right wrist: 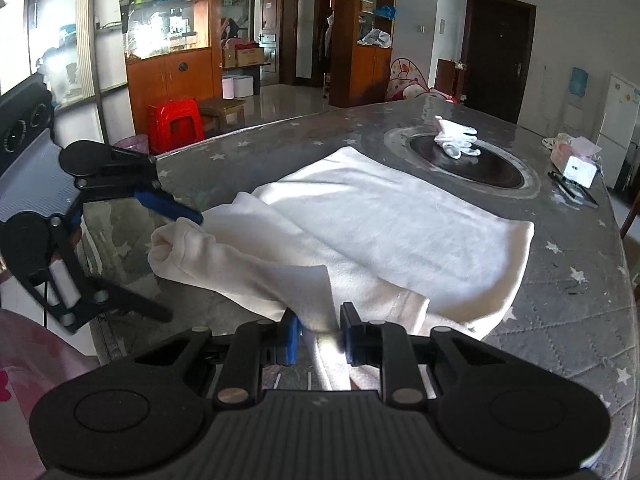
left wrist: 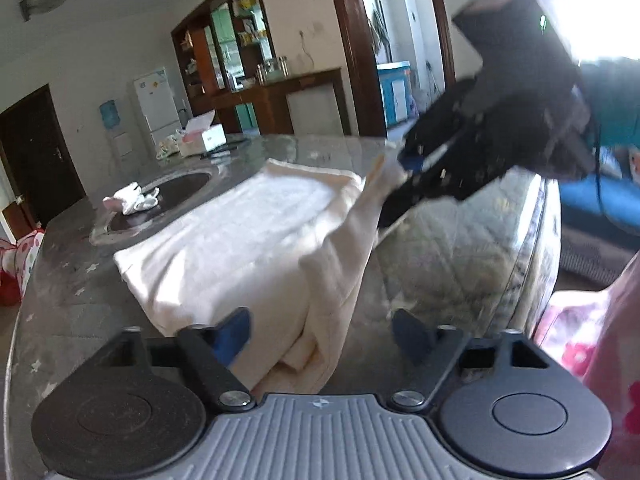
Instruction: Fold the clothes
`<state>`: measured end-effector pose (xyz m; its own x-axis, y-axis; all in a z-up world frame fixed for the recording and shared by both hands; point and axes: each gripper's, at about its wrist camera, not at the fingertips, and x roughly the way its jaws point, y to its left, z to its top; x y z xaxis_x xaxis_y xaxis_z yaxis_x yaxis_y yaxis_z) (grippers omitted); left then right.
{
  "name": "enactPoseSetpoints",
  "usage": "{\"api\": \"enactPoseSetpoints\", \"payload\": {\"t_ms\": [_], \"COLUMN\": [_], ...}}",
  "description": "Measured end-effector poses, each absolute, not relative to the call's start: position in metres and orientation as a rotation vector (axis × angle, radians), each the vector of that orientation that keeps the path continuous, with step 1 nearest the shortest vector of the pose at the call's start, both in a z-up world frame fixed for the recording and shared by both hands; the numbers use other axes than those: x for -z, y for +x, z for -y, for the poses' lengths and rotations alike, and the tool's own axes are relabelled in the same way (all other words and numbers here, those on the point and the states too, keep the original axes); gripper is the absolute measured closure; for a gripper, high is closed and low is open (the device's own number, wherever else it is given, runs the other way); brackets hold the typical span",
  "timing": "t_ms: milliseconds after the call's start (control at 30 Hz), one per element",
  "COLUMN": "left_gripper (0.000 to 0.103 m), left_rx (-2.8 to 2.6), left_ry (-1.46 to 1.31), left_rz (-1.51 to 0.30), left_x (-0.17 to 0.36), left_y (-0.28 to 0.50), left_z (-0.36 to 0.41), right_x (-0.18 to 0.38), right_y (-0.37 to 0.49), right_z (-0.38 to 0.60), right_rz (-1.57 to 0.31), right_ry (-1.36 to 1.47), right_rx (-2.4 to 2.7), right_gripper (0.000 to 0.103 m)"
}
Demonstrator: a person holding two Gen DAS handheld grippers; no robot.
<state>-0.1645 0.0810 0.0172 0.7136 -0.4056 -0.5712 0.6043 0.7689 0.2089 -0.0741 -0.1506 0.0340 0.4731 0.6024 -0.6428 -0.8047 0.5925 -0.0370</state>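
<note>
Two grippers are on one cream garment right now, and it lies spread across the quilted grey table cover, just this side of the round dark hotplate recess sunk in the tabletop. Take that recess as the marker: the flat, folded body of the garment runs from its near rim back toward the person, and one loose sleeve-like flap trails off the body's near corner, away from the recess.

Right gripper: blue pads pressed in on a bunched fold of the cream cloth at the edge nearest the person, the fabric pinched between them and rising in a ridge just beyond the tips. Clamped, no doubt.

Left gripper: jaws standing apart. Its upper blue finger touches the rounded end of the loose flap, the lower finger sits clear below it, so nothing is gripped there. From its own camera the same cloth drapes down between the spread fingers without either pad pressing it.

On the recess itself sits a pair of white gloves. Beyond the recess, toward the far table edge, a tissue box rests beside a dark pen-like item. A pink patterned sleeve shows at the person's side.
</note>
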Motion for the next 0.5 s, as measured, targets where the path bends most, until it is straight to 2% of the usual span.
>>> {"api": "enactPoseSetpoints", "payload": {"t_ms": [33, 67, 133, 200, 367, 400, 433, 500], "left_gripper": [0.053, 0.057, 0.071, 0.079, 0.086, 0.088, 0.089, 0.090], "left_rx": [0.575, 0.571, 0.561, 0.554, 0.563, 0.566, 0.568, 0.569], "left_ry": [0.415, 0.420, 0.397, 0.364, 0.302, 0.295, 0.286, 0.271], "left_rz": [-0.536, -0.543, -0.544, -0.550, -0.559, -0.559, -0.559, -0.555], "left_x": [-0.015, -0.013, -0.014, -0.016, -0.019, -0.020, -0.021, -0.024], "left_y": [-0.163, -0.162, -0.159, -0.156, -0.152, -0.152, -0.153, -0.154], "left_z": [-0.082, -0.084, -0.090, -0.097, -0.106, -0.106, -0.106, -0.108], "right_x": [-0.034, -0.032, -0.029, -0.024, -0.016, -0.016, -0.016, -0.020], "right_y": [-0.075, -0.076, -0.079, -0.083, -0.096, -0.098, -0.099, -0.099], "right_z": [0.151, 0.151, 0.152, 0.153, 0.157, 0.157, 0.157, 0.157], "right_rz": [-0.627, -0.628, -0.628, -0.626, -0.604, -0.600, -0.596, -0.594], "right_ry": [-0.364, -0.371, -0.385, -0.409, -0.481, -0.485, -0.488, -0.472], "right_rx": [-0.880, -0.876, -0.870, -0.870, -0.859, -0.857, -0.854, -0.859], "right_gripper": [0.082, 0.081, 0.076, 0.074, 0.073, 0.077, 0.089, 0.091]}}
